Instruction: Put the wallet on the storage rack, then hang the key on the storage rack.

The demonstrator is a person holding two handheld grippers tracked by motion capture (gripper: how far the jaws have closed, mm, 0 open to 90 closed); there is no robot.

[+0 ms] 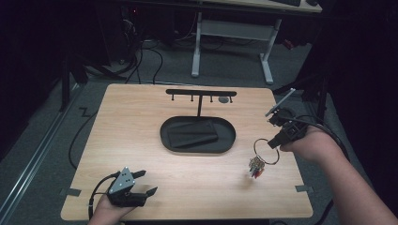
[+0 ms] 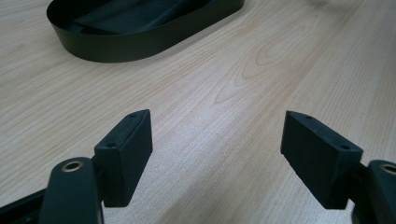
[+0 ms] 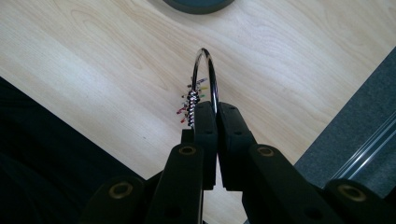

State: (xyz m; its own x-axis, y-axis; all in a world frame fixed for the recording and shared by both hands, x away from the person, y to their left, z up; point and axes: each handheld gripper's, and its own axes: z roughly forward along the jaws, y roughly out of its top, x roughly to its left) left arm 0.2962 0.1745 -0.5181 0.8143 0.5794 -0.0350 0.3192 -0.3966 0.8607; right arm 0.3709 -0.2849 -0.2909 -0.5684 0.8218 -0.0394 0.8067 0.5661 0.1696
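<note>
A: Holding what, the right tool?

B: Its jaws are clamped on a metal key ring, lower right of the high view, keys dangling above the counter.

A: And the target?

B: Probably the hook rack, up and left of the ring; right hand is nearer. Left tool rests spread wide, empty.

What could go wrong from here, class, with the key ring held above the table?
1. The right gripper pinches only the thin rim of the key ring, so the ring could swivel or slip out.
2. The dangling keys may swing and snag if carried toward the hook stand.
3. The open left gripper rests far off, too distant to steady anything.
</note>
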